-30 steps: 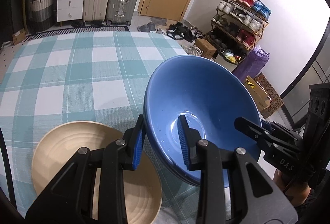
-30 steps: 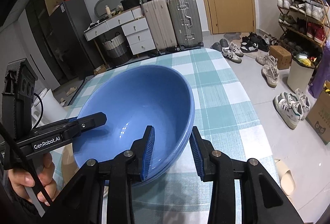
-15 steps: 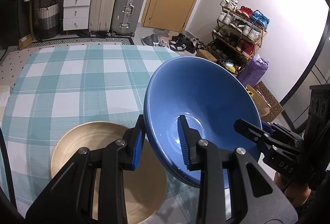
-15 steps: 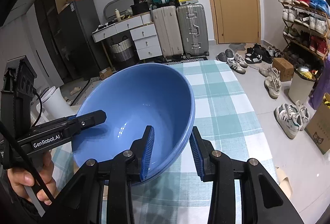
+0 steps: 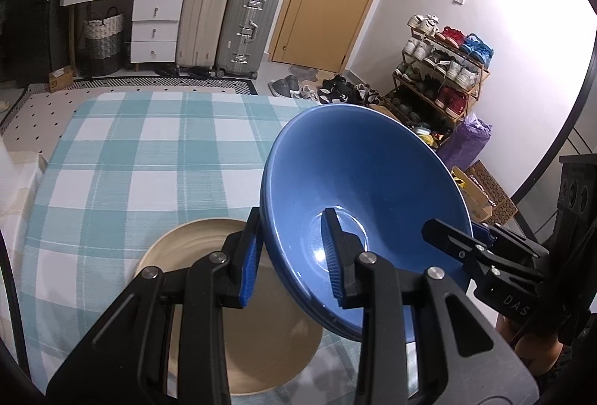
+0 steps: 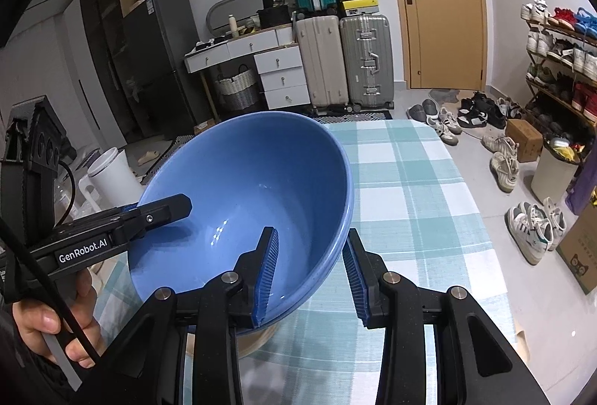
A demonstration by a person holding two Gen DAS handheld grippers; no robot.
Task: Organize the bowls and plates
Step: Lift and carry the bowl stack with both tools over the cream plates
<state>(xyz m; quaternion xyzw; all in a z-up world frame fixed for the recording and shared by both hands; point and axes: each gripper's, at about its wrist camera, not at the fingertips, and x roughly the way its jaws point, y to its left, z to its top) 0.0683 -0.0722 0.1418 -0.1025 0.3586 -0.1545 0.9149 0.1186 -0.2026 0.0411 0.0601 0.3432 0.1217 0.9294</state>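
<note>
Blue bowl [image 5: 373,181] glossy, smooth glazed ceramic look; beige plate [image 5: 268,341] at 7 o'clock matt, wood-like; worktop [image 5: 130,159] cloth woven check, matt; left hand-held gripper [image 5: 291,256] matt black plastic, ribbed blue pads [image 5: 332,256], metal screws

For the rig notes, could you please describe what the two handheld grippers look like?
Both the left gripper and the right gripper are matte black with silver screws and ribbed blue pads. The left one reads "GenRobot.AI" in white and trails a black cable.

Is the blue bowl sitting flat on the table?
No, the blue bowl hangs tilted above the checked tablecloth, pinched by both grippers.
</note>
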